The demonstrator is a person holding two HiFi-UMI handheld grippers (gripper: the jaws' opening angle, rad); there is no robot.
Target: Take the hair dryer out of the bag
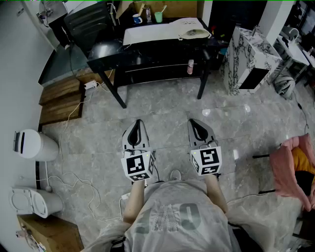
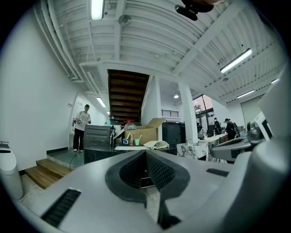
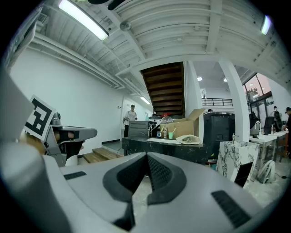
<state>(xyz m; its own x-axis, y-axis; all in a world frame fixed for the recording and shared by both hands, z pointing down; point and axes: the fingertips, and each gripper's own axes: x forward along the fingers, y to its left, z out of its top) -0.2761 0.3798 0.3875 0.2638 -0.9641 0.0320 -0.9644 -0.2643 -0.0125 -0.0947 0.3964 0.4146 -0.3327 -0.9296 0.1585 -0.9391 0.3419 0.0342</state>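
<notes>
A beige cloth bag (image 1: pixel 194 33) lies on a white mat (image 1: pixel 152 33) on the black table (image 1: pixel 147 55) ahead; it also shows as the bag (image 2: pixel 156 144) in the left gripper view and the bag (image 3: pixel 188 139) in the right gripper view. No hair dryer shows anywhere. My left gripper (image 1: pixel 138 123) and right gripper (image 1: pixel 194 122) are held side by side over the floor, well short of the table. The jaws of the left gripper (image 2: pixel 146 153) and of the right gripper (image 3: pixel 147 155) are both shut with nothing between them.
A blue mug (image 1: pixel 137 19), a green cup (image 1: pixel 158 17) and a cardboard box (image 1: pixel 162 7) stand at the table's back. A black chair (image 1: pixel 91 22) is at its left, a marble cabinet (image 1: pixel 246 59) at its right. Wooden steps (image 1: pixel 59 101), a white bin (image 1: pixel 32 145), floor cables and pink cloth (image 1: pixel 288 167) lie around.
</notes>
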